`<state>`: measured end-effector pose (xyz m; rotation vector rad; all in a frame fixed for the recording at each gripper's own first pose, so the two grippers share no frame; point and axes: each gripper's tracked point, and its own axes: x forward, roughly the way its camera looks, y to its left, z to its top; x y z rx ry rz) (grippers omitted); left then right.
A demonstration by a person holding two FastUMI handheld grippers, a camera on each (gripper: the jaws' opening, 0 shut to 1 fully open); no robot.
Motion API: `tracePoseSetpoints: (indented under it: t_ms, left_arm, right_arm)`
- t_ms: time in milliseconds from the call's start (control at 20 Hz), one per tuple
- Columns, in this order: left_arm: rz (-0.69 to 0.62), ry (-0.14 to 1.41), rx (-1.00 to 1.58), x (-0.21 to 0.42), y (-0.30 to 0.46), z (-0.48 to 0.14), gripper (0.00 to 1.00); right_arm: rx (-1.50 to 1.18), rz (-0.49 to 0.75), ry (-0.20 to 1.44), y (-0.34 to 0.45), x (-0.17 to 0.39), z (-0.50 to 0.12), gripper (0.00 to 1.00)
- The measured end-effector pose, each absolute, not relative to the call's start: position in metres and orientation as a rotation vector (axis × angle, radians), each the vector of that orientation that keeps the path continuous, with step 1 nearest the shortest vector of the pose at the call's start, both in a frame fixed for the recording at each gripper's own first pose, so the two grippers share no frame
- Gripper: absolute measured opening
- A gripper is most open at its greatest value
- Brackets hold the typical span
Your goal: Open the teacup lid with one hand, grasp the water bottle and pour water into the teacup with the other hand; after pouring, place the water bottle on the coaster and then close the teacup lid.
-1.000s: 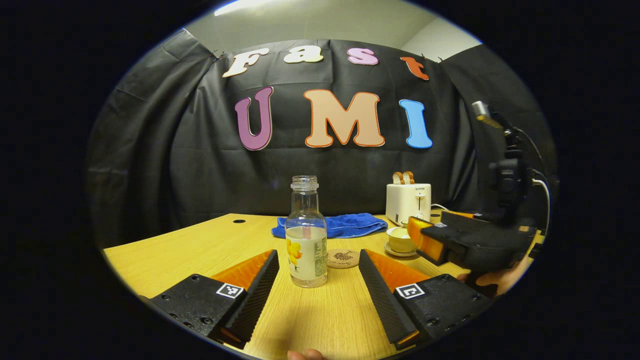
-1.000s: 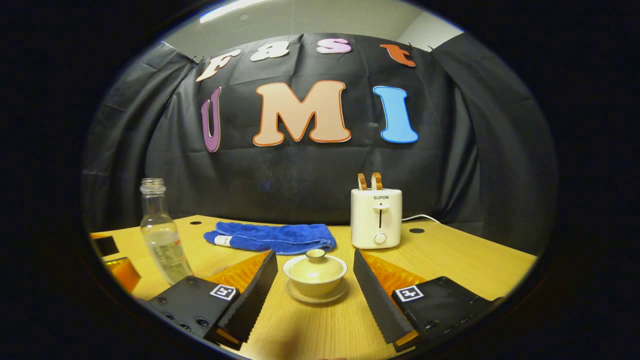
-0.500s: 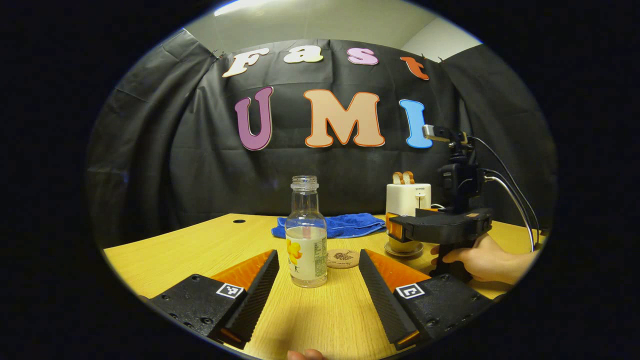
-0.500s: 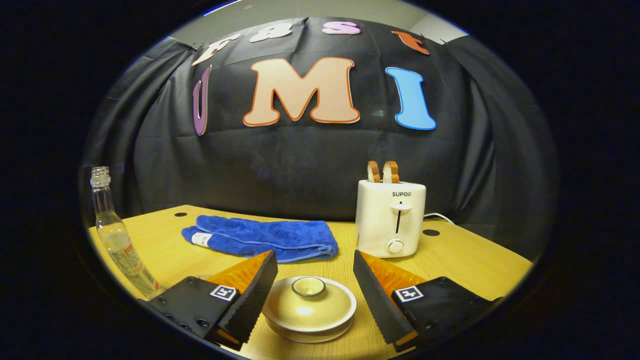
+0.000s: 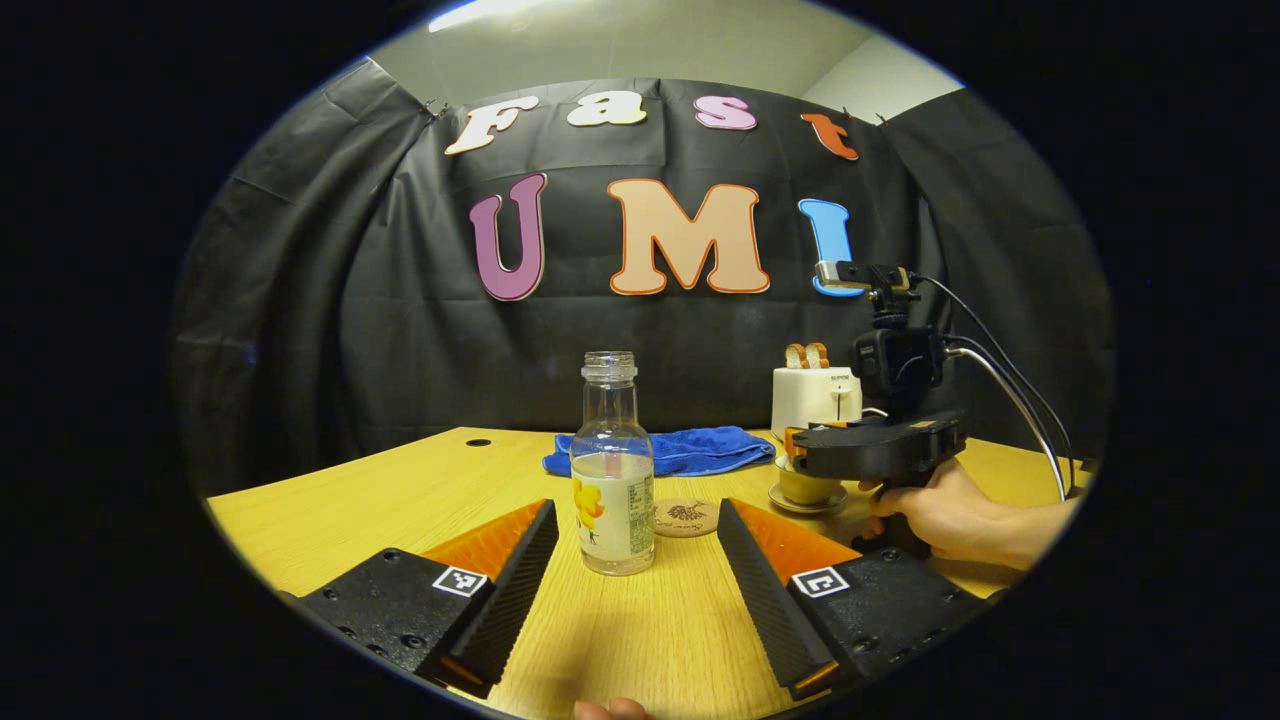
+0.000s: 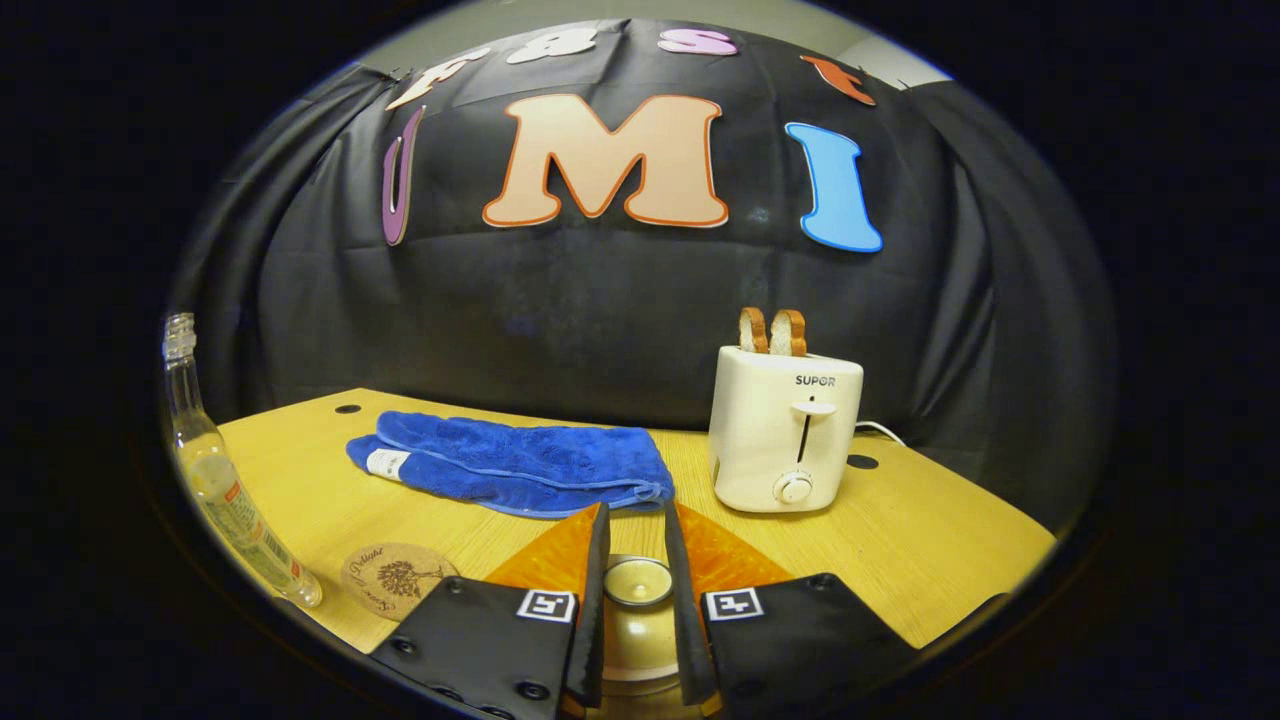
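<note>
Teacup on its saucer toward the right of the wooden table, lid on. Right gripper directly over it, fingers drawn narrow around the lid's small knob, one either side, apparently pressing on it (contact itself hard to confirm from the right gripper view). Seen from the left gripper view as a dark body above the cup, held from behind by a hand, cables trailing off to the right.

Water bottle upright, uncapped, partly filled, standing near the table's middle, well apart from the teacup. Round cork coaster just beside the bottle, between it and the cup, lying bare. Left gripper low over the table in front of the bottle, fingers spread wide, the bottle beyond the gap and touched by neither.

Farther back: folded blue towel along the rear of the table, and a white toaster with two slices of bread sticking up, to the towel's right.
</note>
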<state>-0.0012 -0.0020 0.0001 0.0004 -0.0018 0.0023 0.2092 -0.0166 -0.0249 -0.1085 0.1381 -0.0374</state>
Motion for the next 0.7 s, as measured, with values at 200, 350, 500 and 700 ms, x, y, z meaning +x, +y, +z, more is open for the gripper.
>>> tracePoseSetpoints:
  t_ms: [200, 350, 500, 700]
  left_arm:
    - [0.002, -0.002, 0.0, -0.001, -0.002, 0.0, 0.94]
    - [0.002, -0.001, 0.0, -0.001, -0.002, 0.0, 0.94]
    - [0.002, -0.002, 0.0, -0.001, -0.002, 0.001, 0.94]
    - [0.002, -0.002, 0.0, -0.001, -0.002, 0.0, 0.94]
  right_arm:
    - [-0.116, -0.008, 0.126, -0.012, 0.208, -0.025, 0.34]
    - [-0.062, -0.008, 0.05, -0.018, 0.201, -0.011, 0.33]
    - [0.005, -0.008, 0.014, -0.023, 0.199, -0.009, 0.33]
    - [-0.002, 0.016, 0.014, -0.023, 0.192, -0.007, 0.33]
